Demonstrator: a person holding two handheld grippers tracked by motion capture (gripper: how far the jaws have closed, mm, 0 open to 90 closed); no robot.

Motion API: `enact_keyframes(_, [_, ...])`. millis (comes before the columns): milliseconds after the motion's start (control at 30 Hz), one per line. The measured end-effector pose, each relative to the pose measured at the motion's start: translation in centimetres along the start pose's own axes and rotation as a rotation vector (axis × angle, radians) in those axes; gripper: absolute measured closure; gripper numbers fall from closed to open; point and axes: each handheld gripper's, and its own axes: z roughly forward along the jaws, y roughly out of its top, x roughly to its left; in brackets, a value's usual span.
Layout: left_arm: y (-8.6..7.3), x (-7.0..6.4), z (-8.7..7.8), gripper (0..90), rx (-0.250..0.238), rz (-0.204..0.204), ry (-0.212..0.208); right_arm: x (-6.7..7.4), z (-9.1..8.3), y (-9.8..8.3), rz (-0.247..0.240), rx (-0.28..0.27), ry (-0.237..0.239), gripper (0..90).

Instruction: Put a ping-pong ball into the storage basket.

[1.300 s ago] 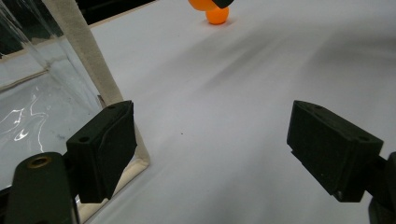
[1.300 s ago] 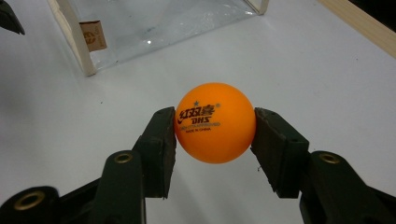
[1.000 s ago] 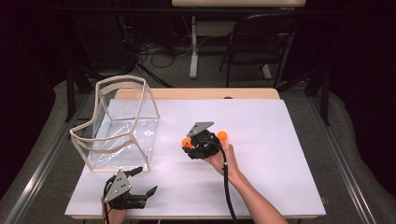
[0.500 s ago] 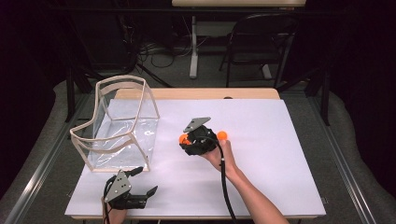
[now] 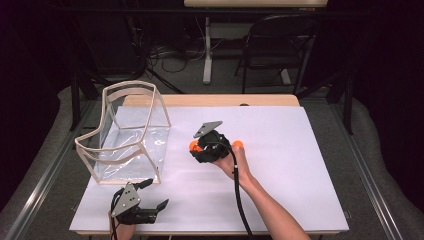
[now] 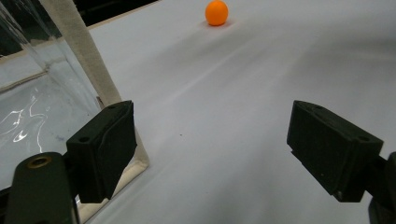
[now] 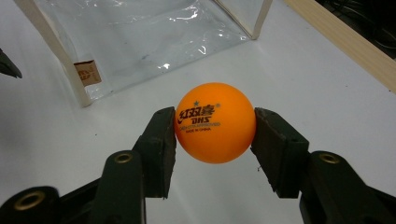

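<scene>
The clear bag (image 5: 131,85) stands open-topped at the left of the tabletop (image 5: 300,165), with nothing visible inside it. Near its front corner the left gripper (image 5: 156,194) rests low, fingers spread wide and holding nothing. Toward the centre, the right gripper (image 7: 215,135) has its fingers closed firmly on an orange ball (image 7: 215,122), pinched at both sides, clear of the tabletop and pointed at the bag. A second orange ball (image 5: 237,145) lies loose on the tabletop just right of that hand. Assessment: the pickup is complete; carrying the ball to the bag, releasing it and collecting the second ball appear outstanding. Against the earlier frame, the right gripper and its ball have edged slightly leftward toward the bag; the left gripper, bag and loose ball are unchanged.
</scene>
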Motion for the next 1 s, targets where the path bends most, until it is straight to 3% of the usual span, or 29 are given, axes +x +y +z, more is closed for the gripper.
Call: enact_keyframes(1000, [0.0,-0.1,0.1,15.7,0.007,0.005,-0.003,-0.7,0.6,2.4,0.000,0.005,0.006,50.4])
